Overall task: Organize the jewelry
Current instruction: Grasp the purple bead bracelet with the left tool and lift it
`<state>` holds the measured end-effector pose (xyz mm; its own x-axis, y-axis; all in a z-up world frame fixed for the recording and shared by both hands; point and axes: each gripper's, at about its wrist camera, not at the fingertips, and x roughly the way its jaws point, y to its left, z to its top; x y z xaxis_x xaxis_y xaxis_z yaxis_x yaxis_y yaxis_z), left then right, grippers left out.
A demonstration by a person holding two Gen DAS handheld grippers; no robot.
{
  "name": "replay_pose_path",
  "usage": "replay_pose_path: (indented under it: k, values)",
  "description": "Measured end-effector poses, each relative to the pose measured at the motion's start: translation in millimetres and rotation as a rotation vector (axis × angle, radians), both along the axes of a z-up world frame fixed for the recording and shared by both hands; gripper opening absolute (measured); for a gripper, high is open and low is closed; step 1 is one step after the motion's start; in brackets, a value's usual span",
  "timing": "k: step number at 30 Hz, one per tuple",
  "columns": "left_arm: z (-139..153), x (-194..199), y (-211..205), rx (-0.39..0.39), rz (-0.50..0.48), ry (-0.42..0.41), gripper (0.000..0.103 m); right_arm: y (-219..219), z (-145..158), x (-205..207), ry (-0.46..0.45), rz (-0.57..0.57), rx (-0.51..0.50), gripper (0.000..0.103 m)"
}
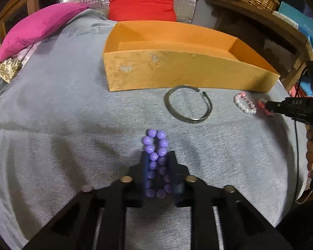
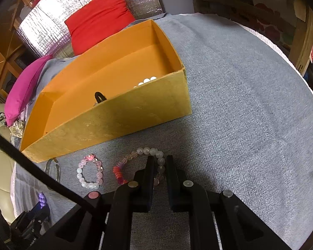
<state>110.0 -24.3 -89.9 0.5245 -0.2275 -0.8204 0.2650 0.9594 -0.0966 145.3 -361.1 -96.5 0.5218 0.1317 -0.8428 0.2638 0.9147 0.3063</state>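
The purple bracelet is a loop of glossy round lilac beads, squeezed into a long narrow oval between the jaws of the left gripper, which are closed on it; its far end sticks out past the fingertips, above the grey cloth that covers the desk.

The right gripper has its jaws narrow around one side of a mixed bracelet of clear, pale and red-orange beads lying flat on the cloth; whether they actually pinch it I cannot tell. Just left of it lies a pink bracelet, and further left a thin metal bangle.

Beyond them stands an open orange box, its near wall scuffed; white beads and a black clip show inside. Its near wall stands between the bracelets and the box's inside. Red and magenta cushions lie at the far side.
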Motion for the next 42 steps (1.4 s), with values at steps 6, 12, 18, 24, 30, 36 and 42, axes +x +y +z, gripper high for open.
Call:
replay_pose_path:
  k: [6, 12, 18, 24, 30, 36, 42]
  values:
    - [10, -5, -18, -0.028, -0.047, -0.024, 0.010, 0, 2, 2, -0.003, 0.014, 0.009, 0.012]
    - [13, -8, -32, -0.045, -0.075, -0.030, 0.010, -1, 8, 0, -0.026, 0.036, 0.043, 0.012]
    - [20, -4, -23, -0.061, -0.054, -0.051, 0.010, -9, 23, -10, -0.075, 0.033, 0.085, 0.012]
    - [22, 3, -9, -0.060, -0.018, -0.056, 0.010, -14, 25, -13, -0.062, 0.021, 0.099, 0.013]
    - [18, 6, 12, -0.047, 0.019, -0.034, 0.013, -18, 23, -12, -0.056, -0.007, 0.052, 0.040]
    - [17, 0, 21, -0.025, 0.028, -0.039, 0.047, -4, 13, -4, -0.026, 0.018, 0.009, 0.040]
    - [13, -1, 20, -0.011, 0.001, -0.014, 0.056, 14, 6, 6, -0.027, 0.048, -0.086, 0.029]
